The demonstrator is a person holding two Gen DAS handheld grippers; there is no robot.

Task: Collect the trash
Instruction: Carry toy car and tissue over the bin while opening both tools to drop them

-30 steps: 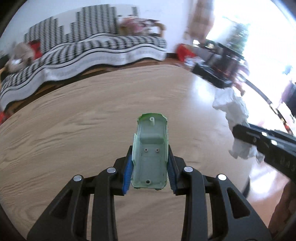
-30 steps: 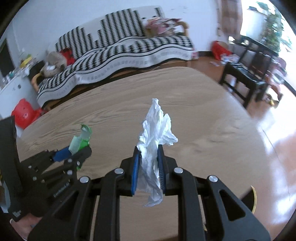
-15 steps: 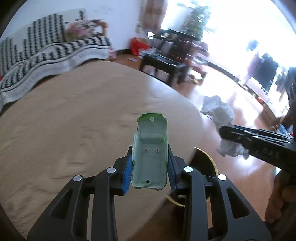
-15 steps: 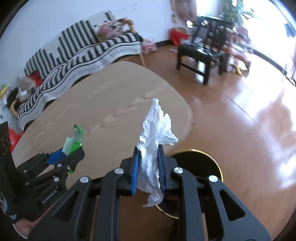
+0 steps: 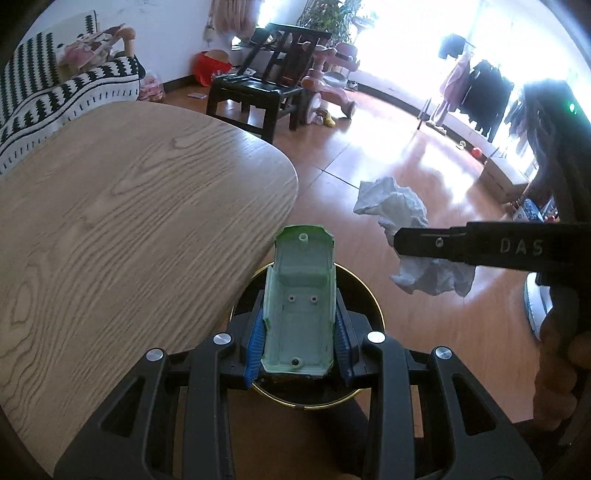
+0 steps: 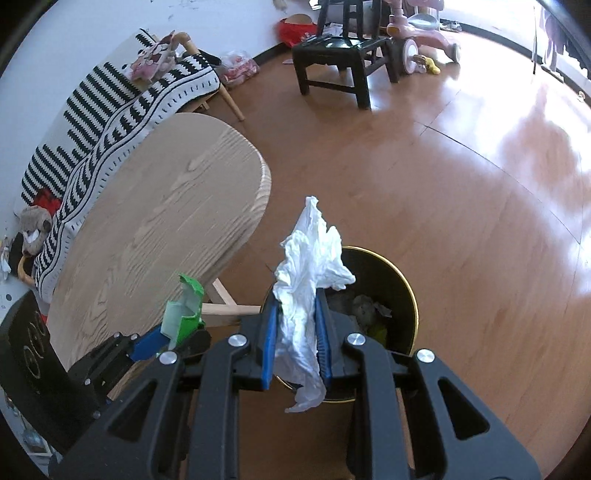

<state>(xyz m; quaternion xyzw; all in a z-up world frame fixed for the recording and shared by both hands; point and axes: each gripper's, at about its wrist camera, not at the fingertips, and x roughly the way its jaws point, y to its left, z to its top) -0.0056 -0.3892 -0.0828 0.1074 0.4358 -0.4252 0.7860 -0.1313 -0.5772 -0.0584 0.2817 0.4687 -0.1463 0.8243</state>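
Note:
My left gripper [image 5: 300, 338] is shut on a pale green plastic toy shell [image 5: 301, 295] and holds it above a black trash bin with a gold rim [image 5: 364, 295] on the floor. My right gripper [image 6: 295, 338] is shut on a crumpled white tissue [image 6: 308, 266] and hovers over the same bin [image 6: 400, 280], which holds some trash. In the left wrist view the tissue [image 5: 402, 206] and the right gripper's fingers [image 5: 491, 247] are at the right. In the right wrist view the green shell [image 6: 186, 312] in the left gripper [image 6: 159, 339] is at the lower left.
A rounded wooden table [image 5: 122, 221] stands left of the bin, its edge close to it. A black chair [image 6: 340, 51], a pink ride-on toy [image 6: 417, 26] and a striped sofa [image 6: 122, 99] stand farther back. Wooden floor [image 6: 461, 192] lies to the right.
Both grippers have swung right, off the tabletop, and now hang over the bin by the table's edge. Each still holds its item.

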